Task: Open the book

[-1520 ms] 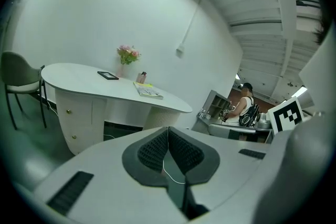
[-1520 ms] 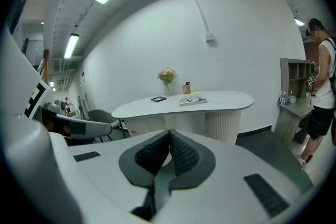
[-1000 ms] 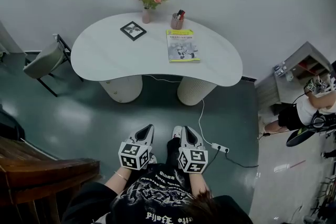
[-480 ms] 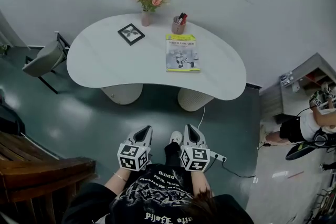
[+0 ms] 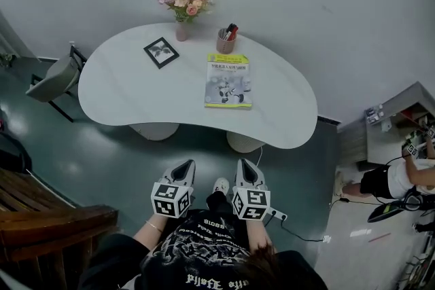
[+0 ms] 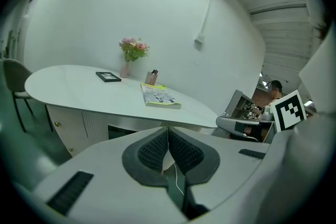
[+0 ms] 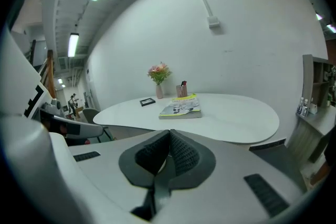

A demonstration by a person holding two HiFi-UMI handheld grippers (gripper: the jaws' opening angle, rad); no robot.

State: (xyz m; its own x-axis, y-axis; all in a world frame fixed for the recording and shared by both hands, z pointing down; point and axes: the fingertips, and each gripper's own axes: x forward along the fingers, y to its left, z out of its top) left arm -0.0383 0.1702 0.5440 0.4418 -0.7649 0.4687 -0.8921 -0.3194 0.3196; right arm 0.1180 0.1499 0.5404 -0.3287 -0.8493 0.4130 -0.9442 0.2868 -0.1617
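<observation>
Lying closed on the white table point(image 5: 136, 88), the book point(image 5: 228, 81) shows its front cover, which has a yellow-green band along the far edge. It rests a little to the right of the table's middle, and its far edge is near the pen cup point(image 5: 225, 41). Left of the cup stands a vase of pink flowers point(image 5: 182, 3), and a small black picture frame point(image 5: 161, 52) lies flat in front of the vase, apart from the book.

The left gripper point(image 5: 185, 166) and the right gripper point(image 5: 245, 165) are held side by side, low in front of the person's body and above the dark green floor point(image 5: 102, 153). Both point toward the table and are well apart from it. In the left gripper view the dark ribbed fingers point(image 6: 152, 150) are pressed together and hold nothing; the book point(image 6: 160, 97) is seen far behind them on the table. In the right gripper view the fingers point(image 7: 184, 152) are also closed on nothing, with the book point(image 7: 181, 107) beyond them.

A shoe point(image 5: 219, 185) shows between the two grippers. A white power strip point(image 5: 275, 215) lies on the floor just beside the right gripper, and its cable runs toward the table's base. A grey chair point(image 5: 51, 78) stands at the left end of the table.
</observation>
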